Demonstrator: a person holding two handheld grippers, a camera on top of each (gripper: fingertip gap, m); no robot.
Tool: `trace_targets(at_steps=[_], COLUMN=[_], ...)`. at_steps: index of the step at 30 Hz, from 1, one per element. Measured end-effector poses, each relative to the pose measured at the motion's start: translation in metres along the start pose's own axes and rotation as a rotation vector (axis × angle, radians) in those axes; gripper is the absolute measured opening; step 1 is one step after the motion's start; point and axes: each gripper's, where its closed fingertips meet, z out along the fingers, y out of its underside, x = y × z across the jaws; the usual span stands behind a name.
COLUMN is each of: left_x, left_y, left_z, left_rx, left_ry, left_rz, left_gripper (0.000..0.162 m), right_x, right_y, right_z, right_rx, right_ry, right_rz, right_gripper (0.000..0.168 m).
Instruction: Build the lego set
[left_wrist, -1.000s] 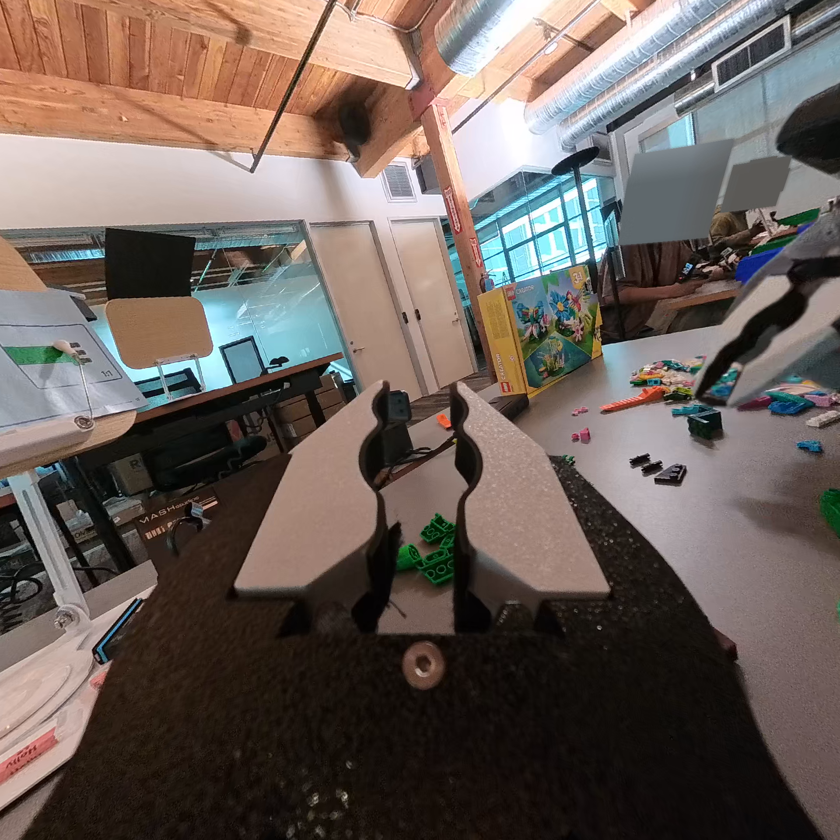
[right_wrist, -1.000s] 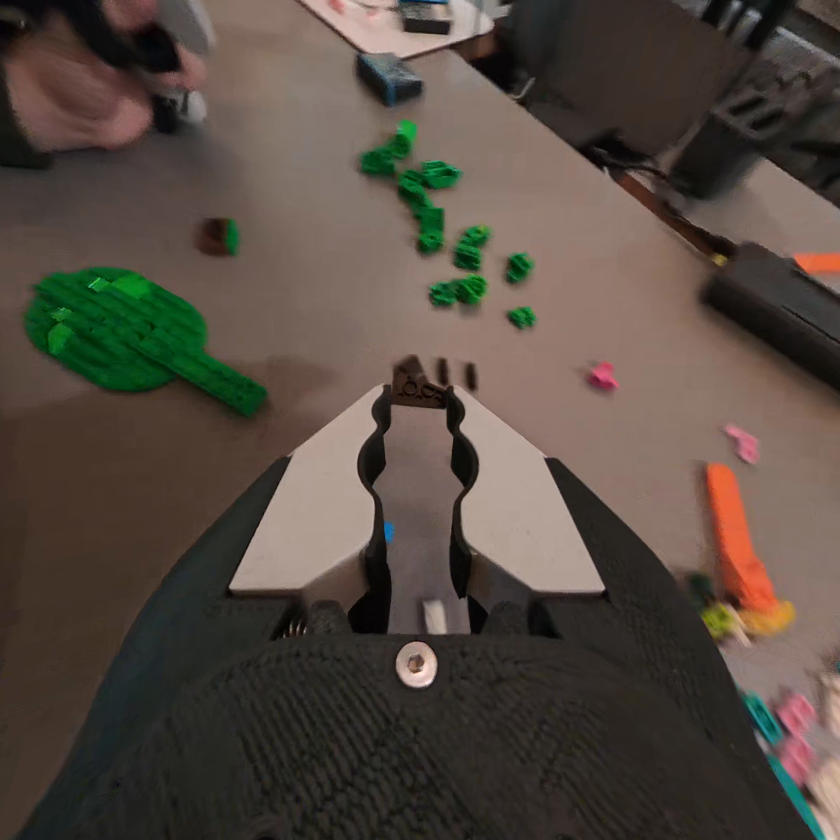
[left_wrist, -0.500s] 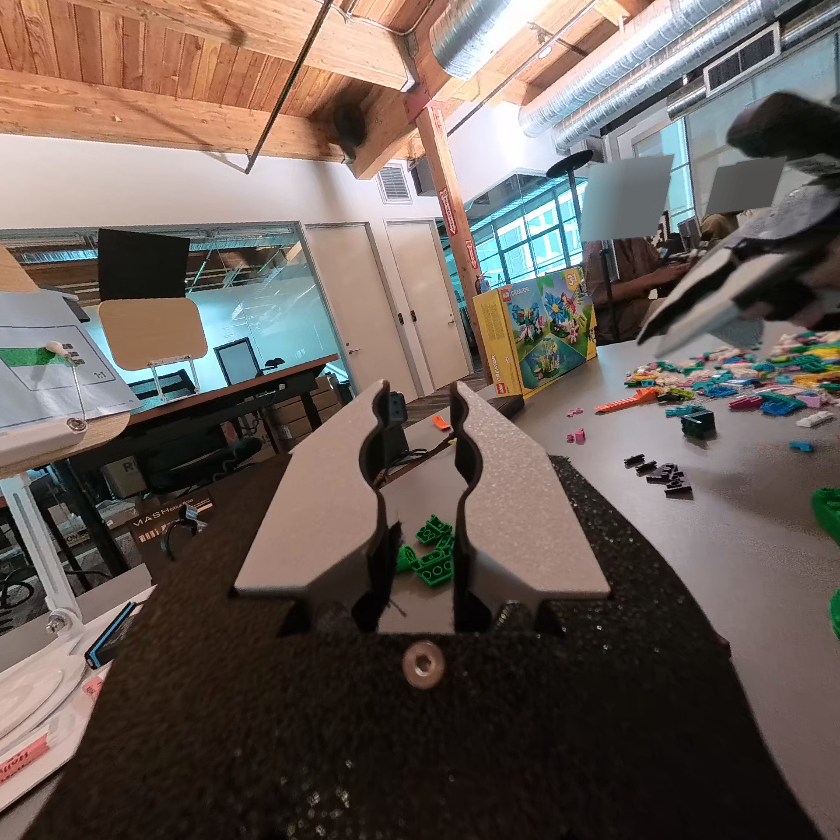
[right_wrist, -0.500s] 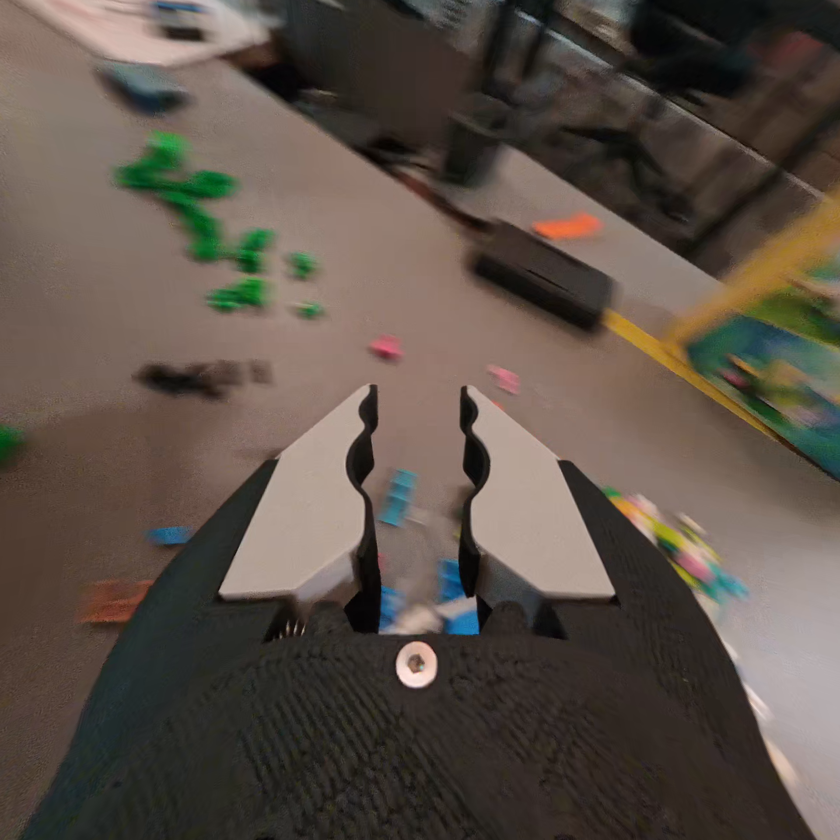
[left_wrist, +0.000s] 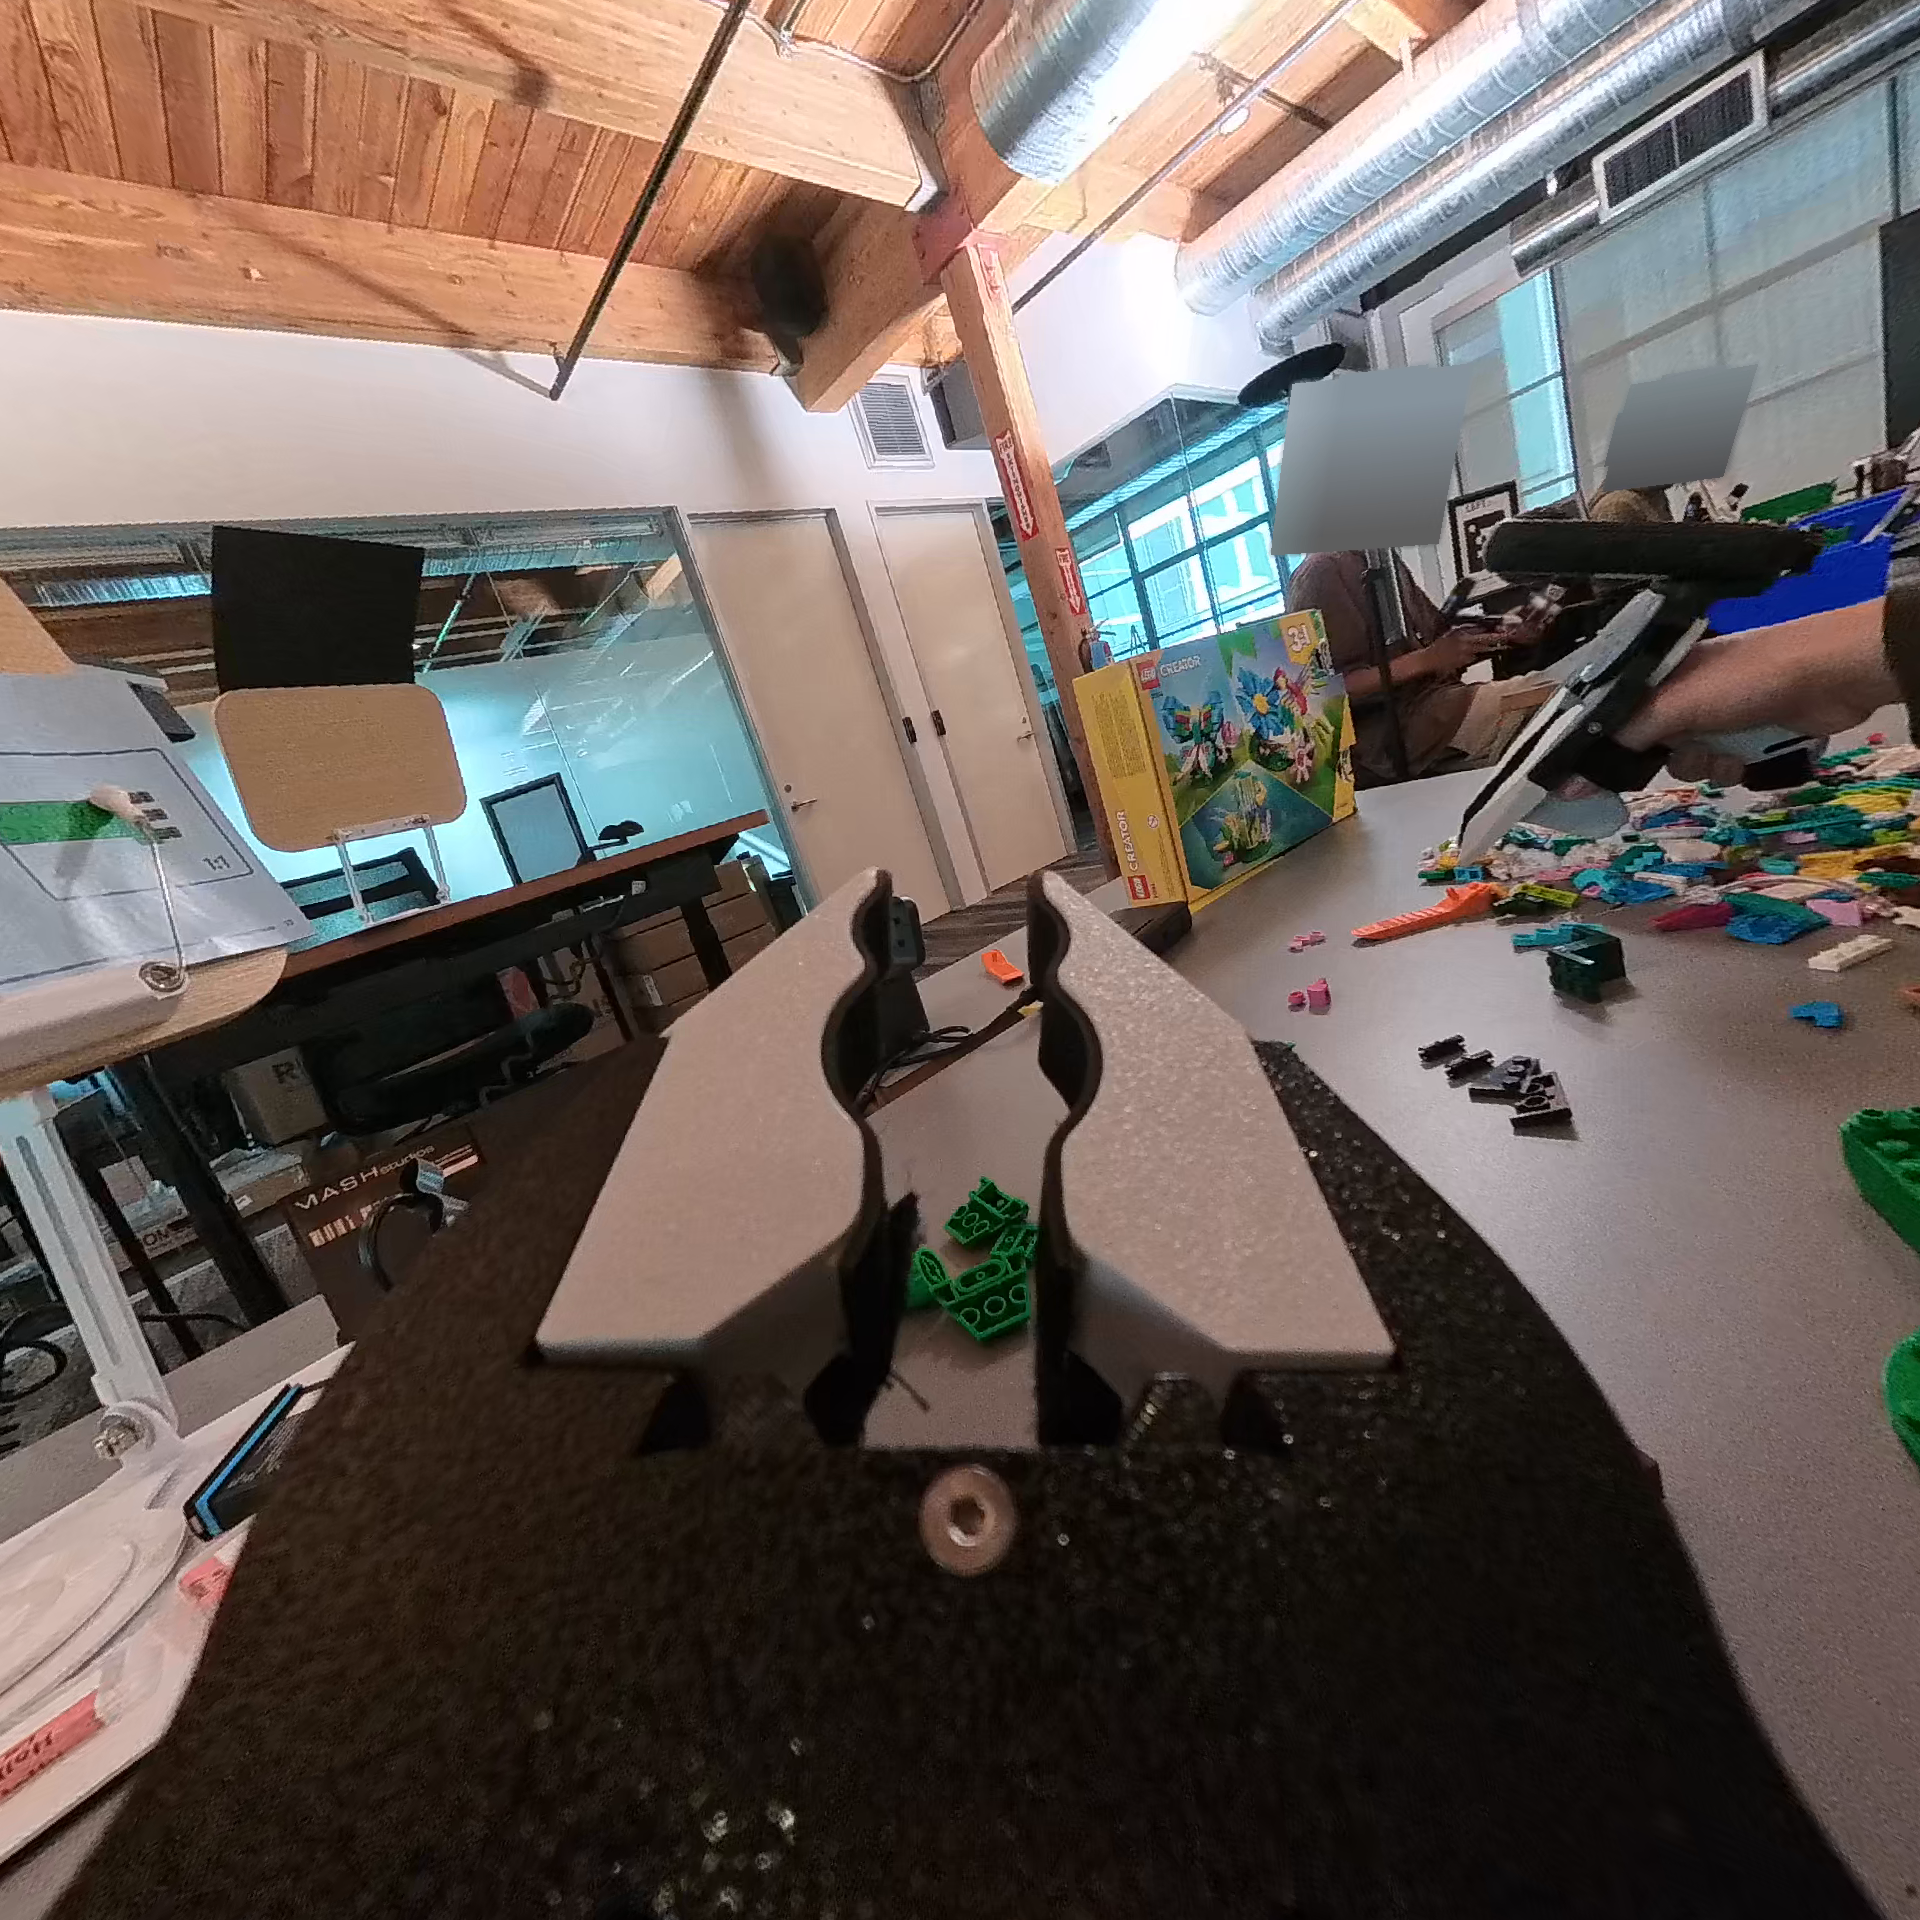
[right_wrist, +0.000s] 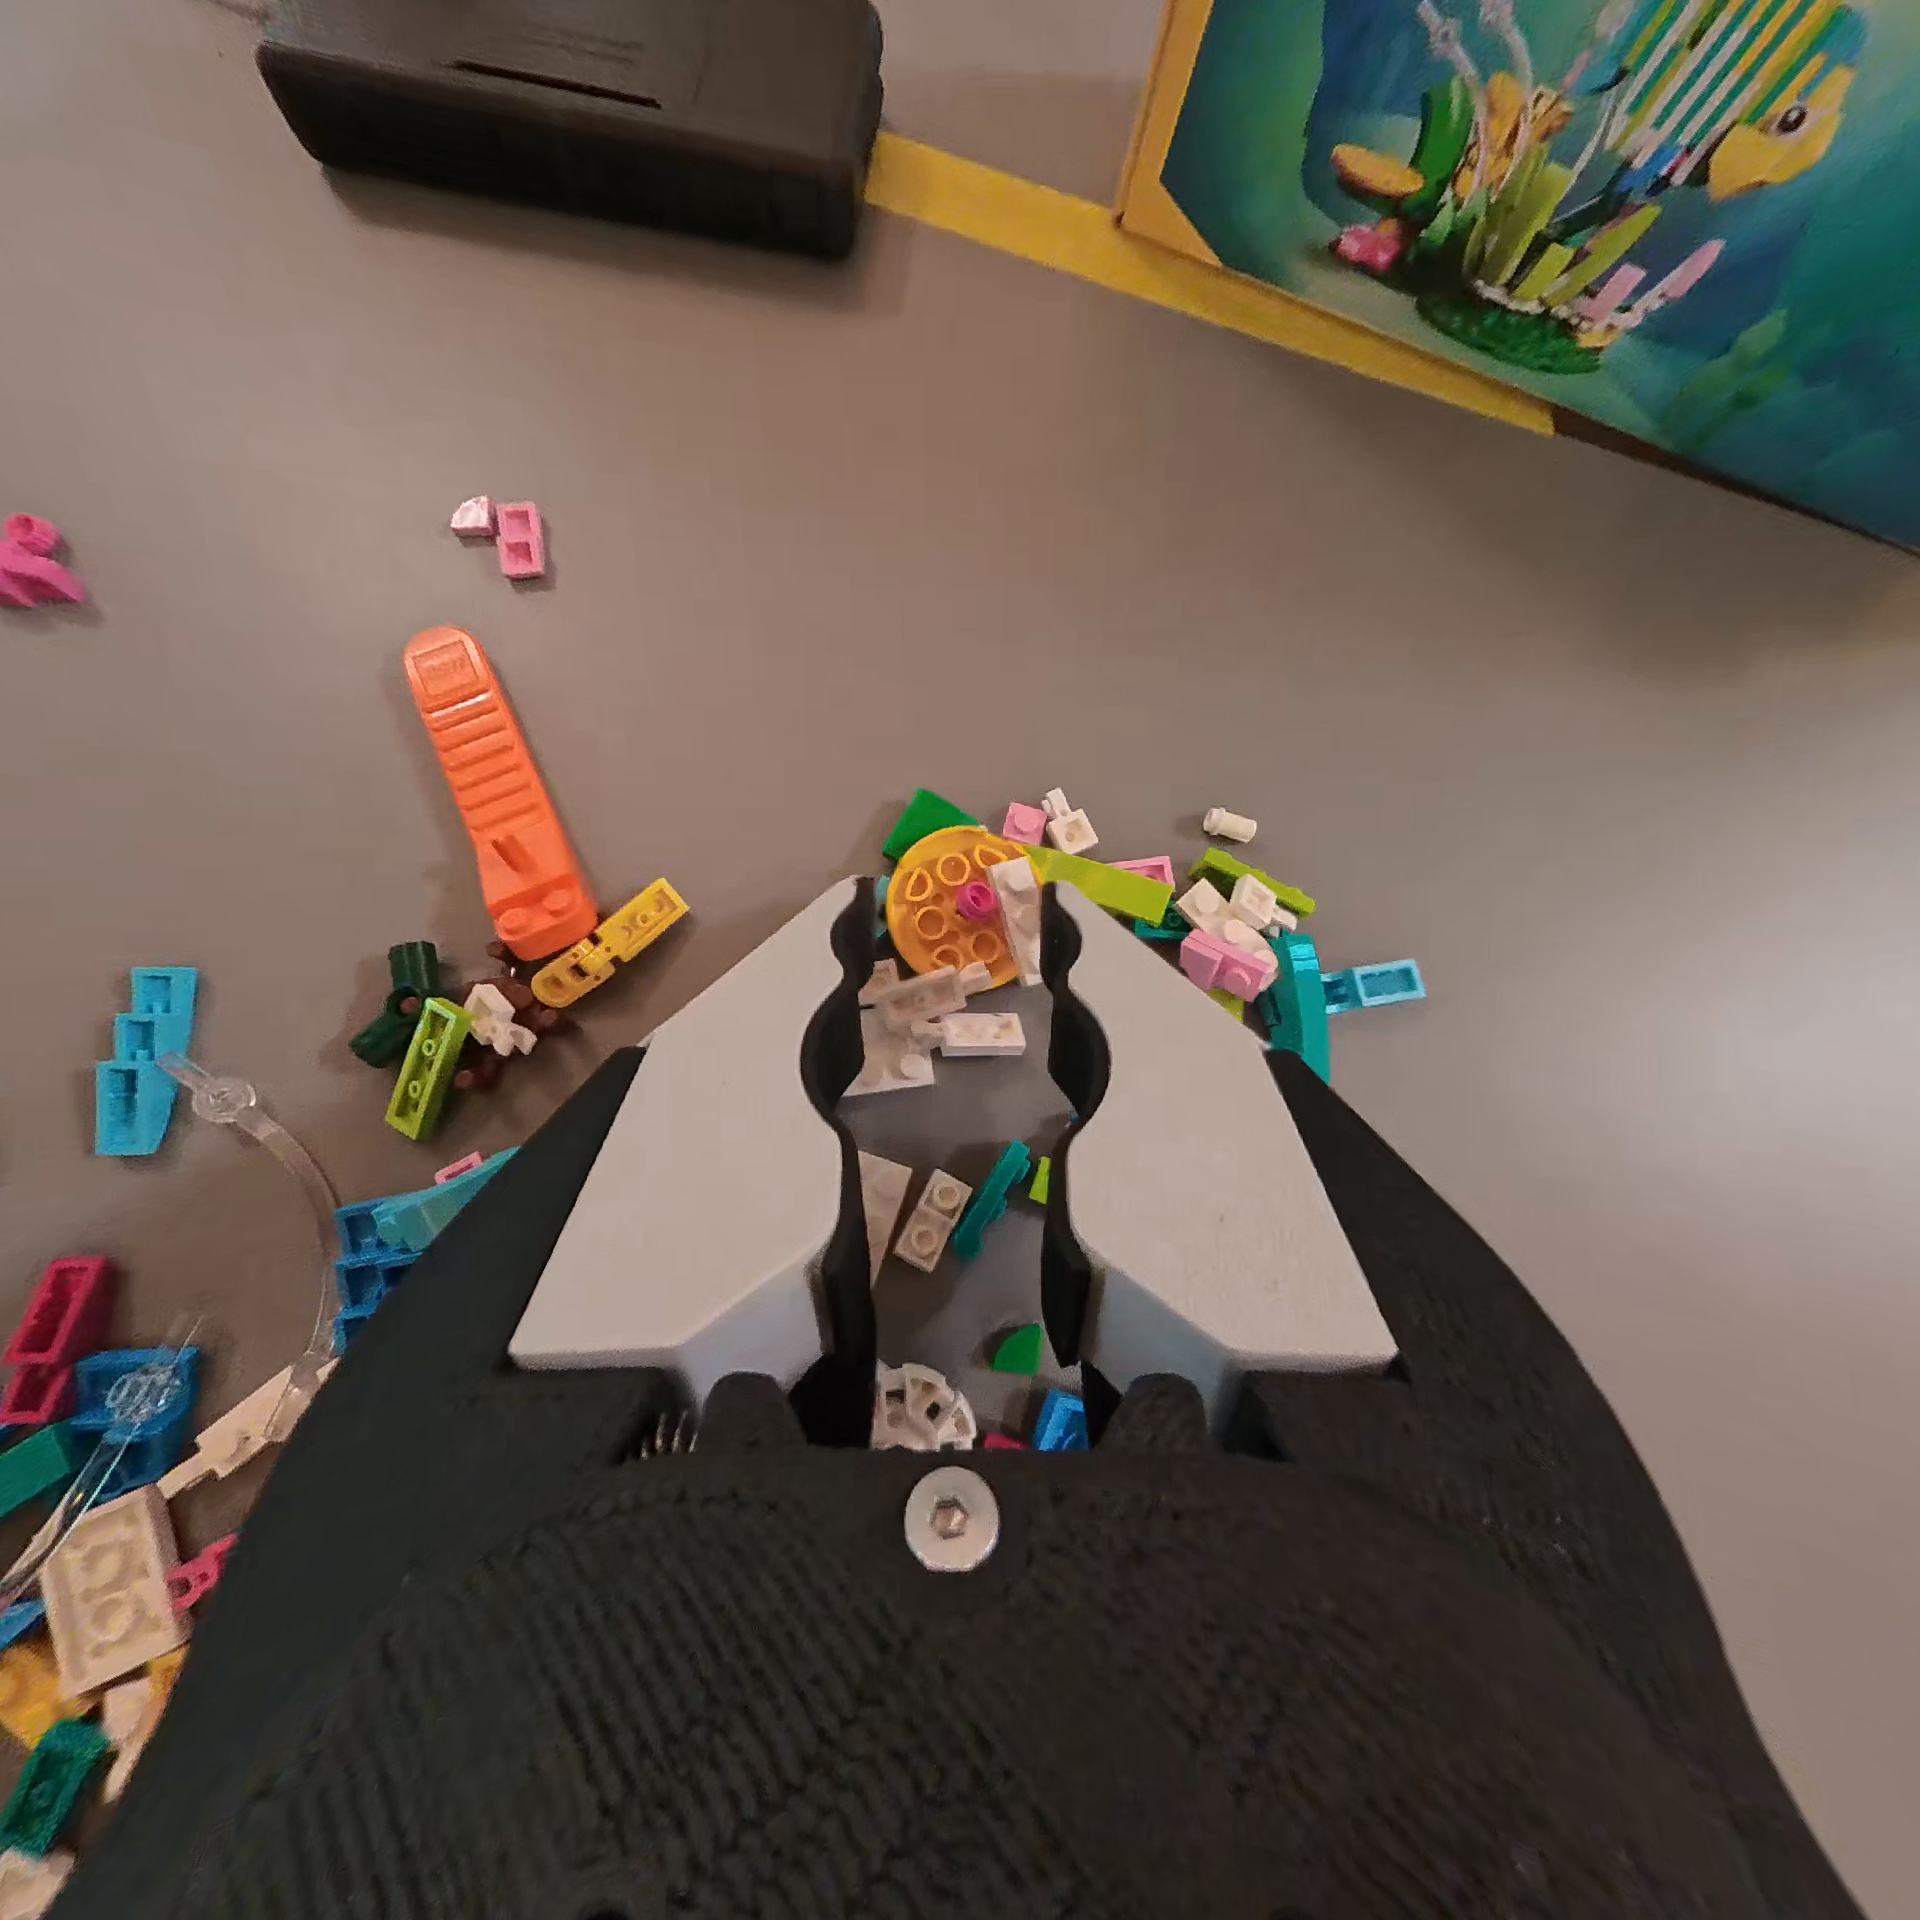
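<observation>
My left gripper (left_wrist: 961, 894) is open and empty, held low over the grey table (left_wrist: 1558, 1247) above a few loose green pieces (left_wrist: 982, 1262). My right gripper (right_wrist: 956, 894) is open and empty, pointing down over a pile of mixed lego pieces; a round orange plate (right_wrist: 951, 920) and white pieces (right_wrist: 935, 1013) lie at its tips. The right gripper also shows in the left wrist view (left_wrist: 1496, 821), held by a hand over the coloured pile (left_wrist: 1745, 873). The edge of a green built plate (left_wrist: 1886, 1164) shows at the right. Small black pieces (left_wrist: 1507, 1075) lie near it.
An orange brick separator (right_wrist: 494, 800) lies left of the right gripper. The yellow lego box (left_wrist: 1216, 758) stands at the far table edge beside a black block (right_wrist: 582, 114). An instruction sheet on a stand (left_wrist: 94, 862) is at the left. People sit at the back right. One gripper's finger ends stand about 45 cm off the other's. To the orange brick separator (right_wrist: 494, 800): right tips about 7 cm, left tips about 35 cm.
My right gripper has swung away from the black pieces and green plate, to the right, and now hangs over the mixed colour pile. My left gripper has hardly moved.
</observation>
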Motion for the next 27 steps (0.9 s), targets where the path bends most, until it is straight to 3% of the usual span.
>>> trace_targets(at_steps=[12,19,23,27], left_x=[0.001,0.001,0.002,0.002], left_y=[0.000,0.001,0.001,0.001], left_z=[0.000,0.001,0.001,0.001], left_rx=[-0.002,-0.003,-0.005,-0.006], left_ry=[0.005,0.008,0.010,0.012], left_rz=[0.000,0.000,0.002,0.004], left_gripper=[0.022,0.021,0.021,0.021], right_x=[0.019,0.025,0.033,0.044], right_y=[0.016,0.020,0.014,-0.001], right_z=[-0.018,-0.025,-0.027,-0.023], right_rx=[-0.009,0.025,0.048,0.051], right_ry=[-0.079,-0.078,-0.015,0.025], right_rz=[0.193,0.253,0.181,0.082], right_gripper=[0.006,0.005,0.007,0.020])
